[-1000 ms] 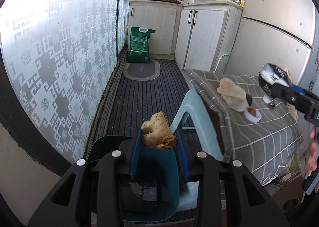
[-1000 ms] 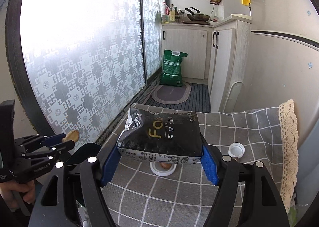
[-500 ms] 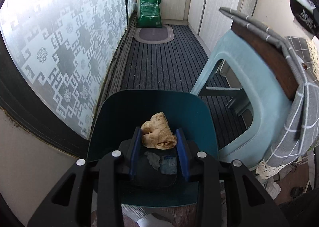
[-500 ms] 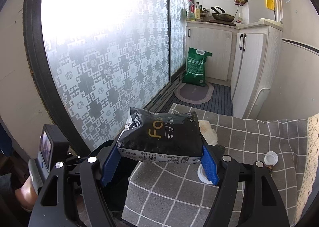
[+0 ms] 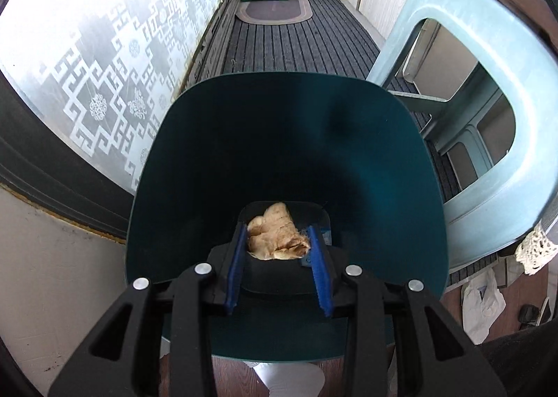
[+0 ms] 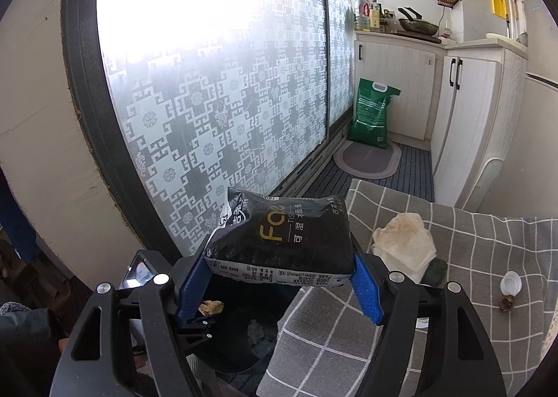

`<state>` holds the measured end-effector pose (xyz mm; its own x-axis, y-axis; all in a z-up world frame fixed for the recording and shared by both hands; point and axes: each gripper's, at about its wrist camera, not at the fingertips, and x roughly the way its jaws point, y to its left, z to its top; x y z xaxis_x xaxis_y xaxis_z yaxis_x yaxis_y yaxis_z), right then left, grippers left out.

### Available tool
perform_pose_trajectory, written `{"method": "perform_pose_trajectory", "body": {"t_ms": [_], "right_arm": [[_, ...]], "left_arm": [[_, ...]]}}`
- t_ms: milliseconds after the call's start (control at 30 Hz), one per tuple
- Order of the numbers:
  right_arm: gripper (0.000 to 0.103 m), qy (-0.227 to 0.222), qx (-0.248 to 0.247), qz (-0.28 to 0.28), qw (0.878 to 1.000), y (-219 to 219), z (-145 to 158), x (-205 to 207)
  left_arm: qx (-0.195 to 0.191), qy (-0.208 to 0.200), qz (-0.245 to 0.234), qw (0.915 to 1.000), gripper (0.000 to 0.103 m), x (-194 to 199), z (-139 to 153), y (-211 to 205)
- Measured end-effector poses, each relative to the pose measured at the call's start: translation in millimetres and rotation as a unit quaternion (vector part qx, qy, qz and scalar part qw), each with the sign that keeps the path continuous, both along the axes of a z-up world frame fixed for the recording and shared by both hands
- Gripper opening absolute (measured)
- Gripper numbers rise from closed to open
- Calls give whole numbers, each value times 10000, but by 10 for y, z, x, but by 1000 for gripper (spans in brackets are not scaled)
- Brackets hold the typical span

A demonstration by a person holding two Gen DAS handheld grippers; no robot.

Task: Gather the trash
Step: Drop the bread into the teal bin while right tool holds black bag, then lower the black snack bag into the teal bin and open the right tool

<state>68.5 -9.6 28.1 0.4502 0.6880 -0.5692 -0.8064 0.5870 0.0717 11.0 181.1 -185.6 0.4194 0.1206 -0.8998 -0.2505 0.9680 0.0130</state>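
— Now the left gripper (image 5: 277,254) dangles a crumpled brown scrap (image 5: 275,236) inside the teal bin (image 5: 216,139): light, soft, pinched mid-body.

— Right gripper (image 6: 279,278) clamps the black tissue pack (image 6: 282,240) over the table's edge; slick film, squashy, held by its sides.

**Narrow kitchen passage lit through frosted glass**

Bright daylight comes through a patterned frosted sliding door (image 6: 216,90) in a dark frame. A dark ribbed floor mat (image 5: 296,44) runs to white cabinets (image 6: 397,83), where a green sack (image 6: 373,114) stands beside an oval rug (image 6: 366,159). A pale blue plastic stool (image 5: 488,97) stands near.
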Motion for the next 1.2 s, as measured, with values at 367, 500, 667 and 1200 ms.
{"method": "perform_pose_trajectory", "body": {"t_ms": [367, 500, 667, 1200], "right_arm": [[73, 7, -297, 289, 9991, 314, -136, -124], [72, 7, -406, 351, 9986, 414, -207, -161], [72, 57, -577, 446, 9973, 558, -339, -179], [73, 849, -1265, 969, 9836, 1183, -1189, -285]], "left_arm": [[77, -1133, 212, 9933, 32, -294, 704, 154], [126, -1719, 308, 9846, 25, -461, 1089, 185], [110, -2385, 363, 9704, 23, -594, 1540, 173], [115, -3319, 359, 9426, 23, -910, 2183, 139]]}}
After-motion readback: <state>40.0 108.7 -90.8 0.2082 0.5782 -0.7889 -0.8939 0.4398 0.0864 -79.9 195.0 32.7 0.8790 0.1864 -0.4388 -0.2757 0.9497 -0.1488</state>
